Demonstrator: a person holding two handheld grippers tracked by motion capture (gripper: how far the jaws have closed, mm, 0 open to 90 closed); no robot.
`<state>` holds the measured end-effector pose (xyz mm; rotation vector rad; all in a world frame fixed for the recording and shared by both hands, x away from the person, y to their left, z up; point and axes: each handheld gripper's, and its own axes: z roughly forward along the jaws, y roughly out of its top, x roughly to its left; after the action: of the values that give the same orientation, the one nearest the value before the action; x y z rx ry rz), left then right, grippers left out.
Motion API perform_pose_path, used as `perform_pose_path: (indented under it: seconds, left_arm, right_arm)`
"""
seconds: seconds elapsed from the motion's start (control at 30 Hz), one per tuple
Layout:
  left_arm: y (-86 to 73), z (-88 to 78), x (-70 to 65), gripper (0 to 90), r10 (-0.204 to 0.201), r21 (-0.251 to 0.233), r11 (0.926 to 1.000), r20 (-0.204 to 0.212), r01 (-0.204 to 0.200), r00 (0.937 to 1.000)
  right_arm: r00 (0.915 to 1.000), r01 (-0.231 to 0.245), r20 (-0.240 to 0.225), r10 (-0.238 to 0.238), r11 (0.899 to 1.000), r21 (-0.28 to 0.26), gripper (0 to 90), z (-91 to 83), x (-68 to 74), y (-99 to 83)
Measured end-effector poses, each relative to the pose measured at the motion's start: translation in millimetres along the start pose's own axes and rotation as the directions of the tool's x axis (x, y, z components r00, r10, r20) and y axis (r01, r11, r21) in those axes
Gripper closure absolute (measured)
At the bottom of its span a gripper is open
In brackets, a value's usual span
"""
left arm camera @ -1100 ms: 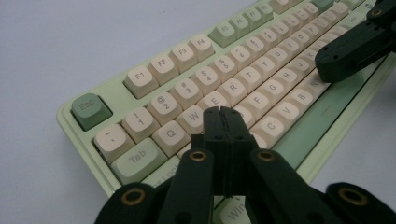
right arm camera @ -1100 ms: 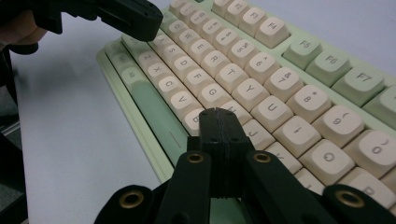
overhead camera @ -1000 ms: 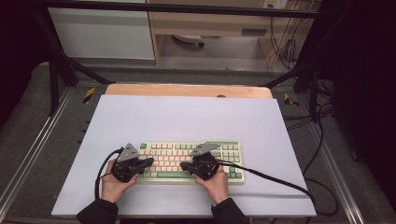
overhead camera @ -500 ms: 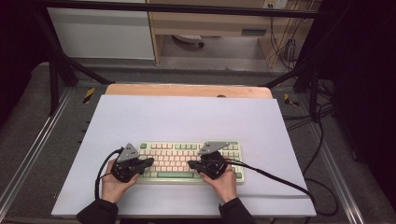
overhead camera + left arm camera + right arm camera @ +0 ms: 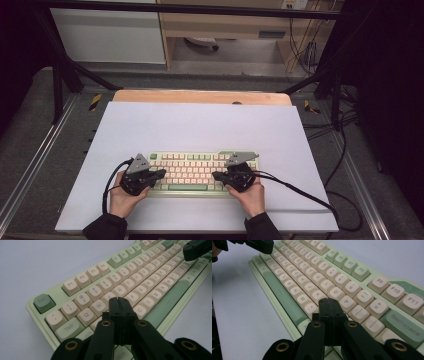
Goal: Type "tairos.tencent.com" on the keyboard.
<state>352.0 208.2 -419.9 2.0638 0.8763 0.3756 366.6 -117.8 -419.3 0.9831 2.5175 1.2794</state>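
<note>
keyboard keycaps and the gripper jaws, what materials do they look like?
Keycaps: likely moulded plastic, matte cream and green, with printed legends and a soft sheen, no glare.
Left gripper and right gripper jaws: black, matte, probably plastic, possibly 3D printed given the faint grain; brass-coloured rings at the pivots look like metal. Both pairs are pressed shut above the keys.

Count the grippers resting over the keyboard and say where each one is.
2. The left gripper is over the keyboard's left end, jaws closed; the right gripper is over its right end, jaws closed too.
</note>
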Motion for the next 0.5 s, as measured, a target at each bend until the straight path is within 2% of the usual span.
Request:
perform_pose_path:
  seconds: [0.5]
  left_arm:
    - [14.6, 8.4, -9.5, 89.7, 0.016, 0.002, 0.9999, 0.013, -0.016, 0.9998]
  right_arm:
    - [0.9998, -0.019, 0.008, 0.019, 1.000, -0.004, 90.0, -10.7, -8.7, -10.6]
